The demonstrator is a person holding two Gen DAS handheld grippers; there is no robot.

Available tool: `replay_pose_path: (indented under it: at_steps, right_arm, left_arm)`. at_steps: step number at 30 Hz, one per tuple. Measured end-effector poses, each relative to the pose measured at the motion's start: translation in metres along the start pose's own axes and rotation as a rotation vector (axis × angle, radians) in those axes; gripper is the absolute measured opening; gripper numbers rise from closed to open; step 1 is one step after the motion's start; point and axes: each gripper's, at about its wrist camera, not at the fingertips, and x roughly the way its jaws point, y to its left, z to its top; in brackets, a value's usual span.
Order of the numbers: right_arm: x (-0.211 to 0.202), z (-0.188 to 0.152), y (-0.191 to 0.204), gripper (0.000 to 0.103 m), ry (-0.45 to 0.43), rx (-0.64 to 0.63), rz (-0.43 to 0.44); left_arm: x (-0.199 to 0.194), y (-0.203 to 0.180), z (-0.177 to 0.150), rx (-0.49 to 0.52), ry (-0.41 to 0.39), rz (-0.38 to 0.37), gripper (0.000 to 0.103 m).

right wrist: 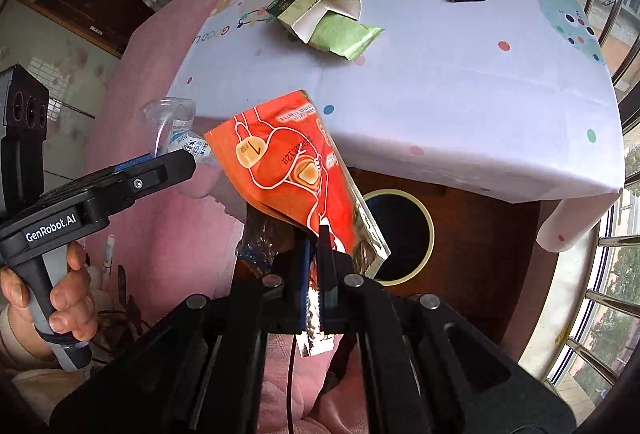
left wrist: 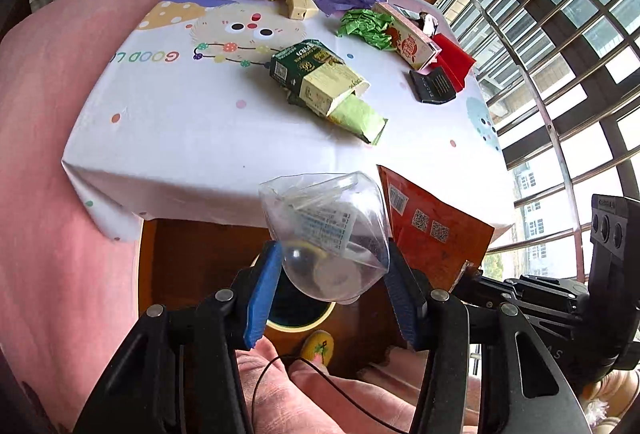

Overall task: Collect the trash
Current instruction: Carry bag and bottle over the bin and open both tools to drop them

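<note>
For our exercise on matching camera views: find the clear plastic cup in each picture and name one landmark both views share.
Left wrist view: the clear plastic cup sits low in the centre, between the blue fingers of the left gripper.
Right wrist view: the cup is at middle left, poking out above the left gripper's black body, beside the orange packet.
Shared landmark: the green carton on the tablecloth.

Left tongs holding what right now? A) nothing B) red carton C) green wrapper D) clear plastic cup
D: the left tongs are shut on the clear cup, blue pads pressed against both its sides; the right tongs hold the orange pouch.
</note>
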Motion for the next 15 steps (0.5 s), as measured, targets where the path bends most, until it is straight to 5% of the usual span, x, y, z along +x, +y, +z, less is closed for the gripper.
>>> replay_pose_path:
  at_steps: [8, 15]
  right_arm:
    - [0.104, -0.059, -0.04, 0.001, 0.147, 0.142, -0.052]
    - [0.248, -0.091, -0.096, 0.001, 0.203, 0.247, -0.138]
  left_arm:
    - [0.072, 0.009, -0.084, 0.05, 0.182, 0.062, 0.052]
    - [0.201, 0.034, -0.13, 0.04, 0.29, 0.042, 0.052]
